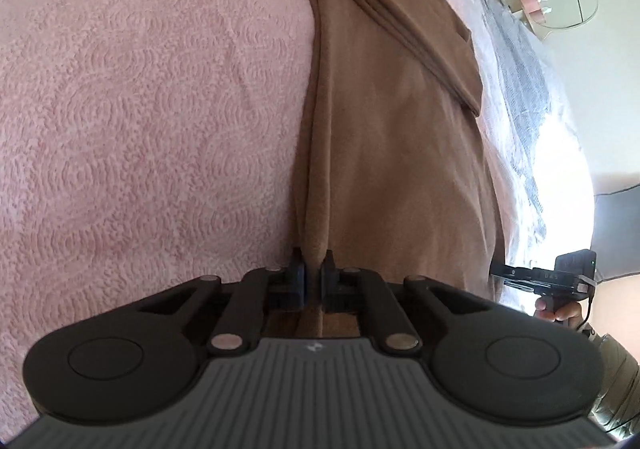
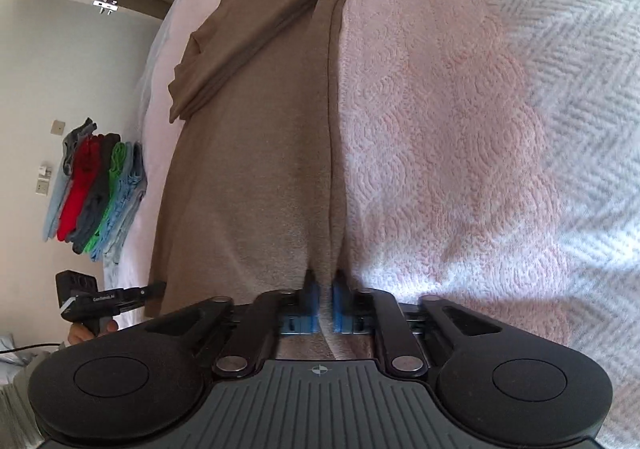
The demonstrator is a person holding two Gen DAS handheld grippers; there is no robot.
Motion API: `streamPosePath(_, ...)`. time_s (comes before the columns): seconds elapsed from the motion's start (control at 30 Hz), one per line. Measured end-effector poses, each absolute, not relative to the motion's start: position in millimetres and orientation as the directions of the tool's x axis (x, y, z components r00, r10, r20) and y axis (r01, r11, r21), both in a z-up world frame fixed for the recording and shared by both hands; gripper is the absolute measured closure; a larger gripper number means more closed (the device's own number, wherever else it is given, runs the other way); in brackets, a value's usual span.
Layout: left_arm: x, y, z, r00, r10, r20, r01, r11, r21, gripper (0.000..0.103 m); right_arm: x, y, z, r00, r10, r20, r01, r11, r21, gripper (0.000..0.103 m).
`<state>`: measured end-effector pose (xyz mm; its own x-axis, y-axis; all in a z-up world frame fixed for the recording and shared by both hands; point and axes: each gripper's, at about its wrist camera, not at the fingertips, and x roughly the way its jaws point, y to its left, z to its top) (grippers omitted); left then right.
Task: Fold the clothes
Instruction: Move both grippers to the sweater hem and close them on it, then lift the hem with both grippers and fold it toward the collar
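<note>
Plainly, the jaws of the left gripper were pressed together on the near left corner of the brown garment, a pinched ridge of fabric rising between the dark pads. The right gripper matched it: its blue pads were clamped on the opposite near corner, where the cloth puckered into a fold. From both grips the garment ran straight away, its long axis pointing forward along the fingers, lying flat on the pink textured bedspread, with a sleeve already folded diagonally across the far part. Each hand held its own side of the near hem, so neither was nearer than the other. The coming move would likely carry this near edge forward, up and over toward the far end. Well off to the side, a stack of folded coloured clothes sat on the bed's edge.
</note>
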<state>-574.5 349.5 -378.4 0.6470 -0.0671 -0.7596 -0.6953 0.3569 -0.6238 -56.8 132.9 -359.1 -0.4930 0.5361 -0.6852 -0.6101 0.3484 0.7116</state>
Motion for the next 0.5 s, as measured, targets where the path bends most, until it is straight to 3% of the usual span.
streamPosePath(0.27,-597,329,-329,0.701,0.054,-0.711,-0.653,0.45,-0.61,0.102,-62,107,-304,-0.474,0.63,-0.615,-0.638,0.235,0.733,0.102)
streamPosePath(0.5,-638,269,-293,0.71,0.063,-0.701,-0.652,0.432,-0.623,0.102,-80,57,-263,-0.513,0.628,-0.585,-0.625,0.194,0.756,0.102)
